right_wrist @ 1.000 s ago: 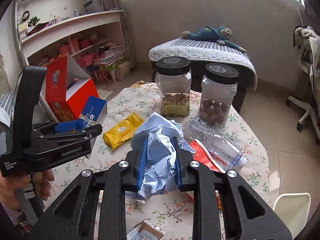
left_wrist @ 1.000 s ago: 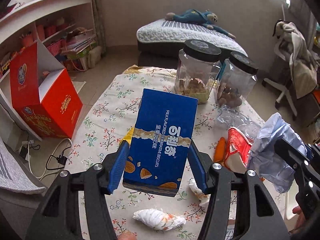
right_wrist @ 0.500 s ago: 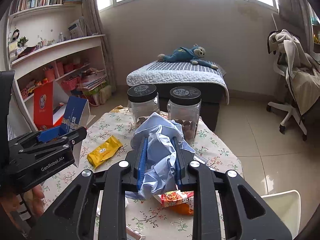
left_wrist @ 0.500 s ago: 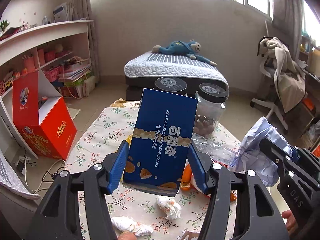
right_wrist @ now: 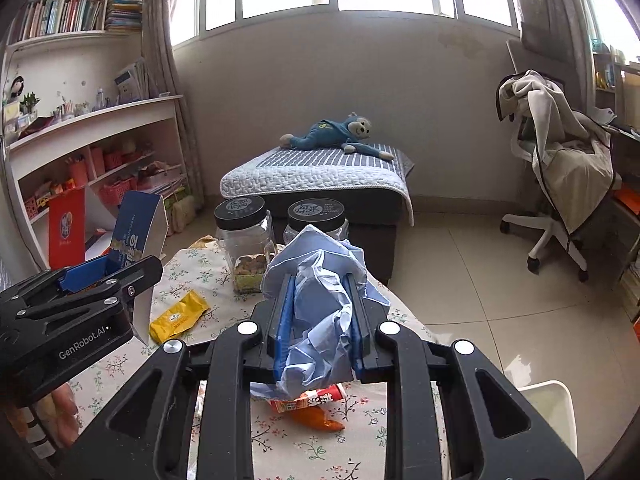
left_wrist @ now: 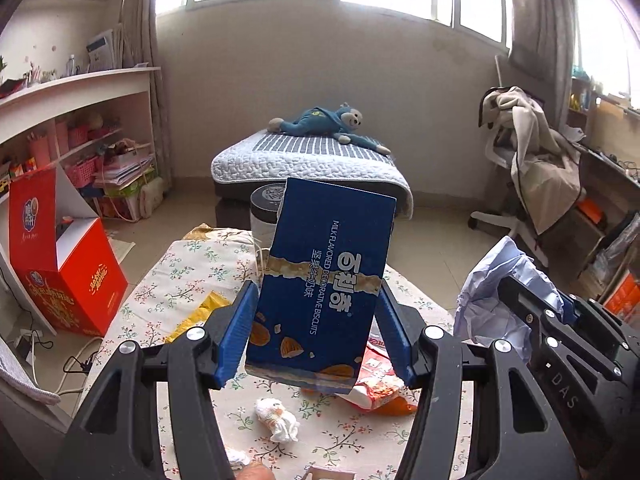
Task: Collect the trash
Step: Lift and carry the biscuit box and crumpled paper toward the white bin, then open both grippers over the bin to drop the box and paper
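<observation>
The left gripper (left_wrist: pixel 316 340) clamps a blue biscuit box (left_wrist: pixel 326 300) by its lower part: the two blue jaws press its side edges, and the box stands nearly upright between them, tilted slightly to the right, most of it rising above the jaws. It hangs clear above the desk (left_wrist: pixel 188 264), which is covered by a floral cloth.

The right gripper (right_wrist: pixel 320 320) is closed tight on a wad of crumpled blue paper (right_wrist: pixel 320 280). The paper is squeezed between the jaws, bulges out over their tips and hangs in a fold beneath them, also off the desk.

Below the held things, on the desk, lie a yellow packet (right_wrist: pixel 178 316), a red and orange snack wrapper (right_wrist: pixel 312 408) and a crumpled white tissue (left_wrist: pixel 278 424). Two clear jars with black lids (right_wrist: pixel 244 240) stand at the far edge. An open red carton (left_wrist: pixel 68 276) stands on the floor left of the desk.
</observation>
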The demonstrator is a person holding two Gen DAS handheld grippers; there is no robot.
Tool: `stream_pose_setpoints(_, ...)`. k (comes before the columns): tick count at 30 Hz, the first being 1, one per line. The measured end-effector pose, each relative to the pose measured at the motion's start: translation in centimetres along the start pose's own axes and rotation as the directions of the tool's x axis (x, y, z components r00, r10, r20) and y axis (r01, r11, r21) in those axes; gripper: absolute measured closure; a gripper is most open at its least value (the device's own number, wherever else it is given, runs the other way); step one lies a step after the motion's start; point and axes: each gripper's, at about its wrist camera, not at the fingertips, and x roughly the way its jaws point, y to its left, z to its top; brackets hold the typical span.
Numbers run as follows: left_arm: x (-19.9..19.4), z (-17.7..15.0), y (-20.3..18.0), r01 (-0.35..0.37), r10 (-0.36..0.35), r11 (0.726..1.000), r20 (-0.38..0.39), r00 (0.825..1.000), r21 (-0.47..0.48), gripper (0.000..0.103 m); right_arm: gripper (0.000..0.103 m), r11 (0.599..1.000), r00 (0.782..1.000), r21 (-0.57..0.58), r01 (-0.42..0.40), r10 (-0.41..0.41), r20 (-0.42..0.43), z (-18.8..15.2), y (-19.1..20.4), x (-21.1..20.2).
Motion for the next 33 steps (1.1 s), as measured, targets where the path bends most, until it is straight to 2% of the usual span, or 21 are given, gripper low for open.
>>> stream_pose_setpoints(7, -0.6, -0.3, -3.6, 0.047, -0.047, 0.999, 0.02, 0.999, 0.008, 0.045, 0.081, 0.996, 0.994, 0.01, 0.085, -0.086, 0.061, 0.1, -2.8, -2.3)
stream_pose_setpoints(13, -1.4, -0.8, -7.7, 0.09, -0.092, 0.995, 0.058, 0.994, 0.039, 0.045, 0.081, 0.981, 0.978, 0.059, 0.187, -0.191, 0.084, -0.4, -6.6, -4.0)
stream_pose_setpoints(22, -0.9, -2.5, -13.6, 0.169, -0.172, 0.981, 0.024, 0.985, 0.092, 0.045, 0.08, 0.927, 0.939, 0.161, 0.339, -0.344, 0.001, -1.7, -13.6, -5.5)
stream_pose_setpoints(26, -0.3, -3.3, -16.3, 0.211, -0.21, 0.971, -0.013, 0.978, 0.114, 0.045, 0.079, 0.903, 0.926, 0.214, 0.373, -0.377, -0.027, -1.9, -16.3, -6.4)
stream_pose_setpoints(28, 0.1, -3.8, -17.5, 0.232, -0.229, 0.965, -0.039, 0.973, 0.118, 0.045, 0.072, 0.889, 0.92, 0.245, 0.387, -0.392, -0.031, -2.2, -17.4, -7.0)
stream_pose_setpoints(29, 0.3, -4.1, -18.2, 0.243, -0.238, 0.962, -0.052, 0.97, 0.122, 0.045, 0.054, 0.881, 0.916, 0.266, 0.391, -0.4, -0.024, -2.2, -18.0, -7.5)
stream_pose_setpoints(31, 0.8, -4.6, -19.4, 0.261, -0.252, 0.957, -0.078, 0.964, 0.129, 0.045, 0.039, 0.864, 0.904, 0.298, 0.406, -0.428, 0.008, -2.3, -18.7, -8.6)
stream_pose_setpoints(33, 1.1, -5.1, -20.6, 0.278, -0.266, 0.951, -0.101, 0.959, 0.133, 0.045, 0.037, 0.853, 0.894, 0.315, 0.415, -0.447, 0.032, -2.3, -19.2, -9.5)
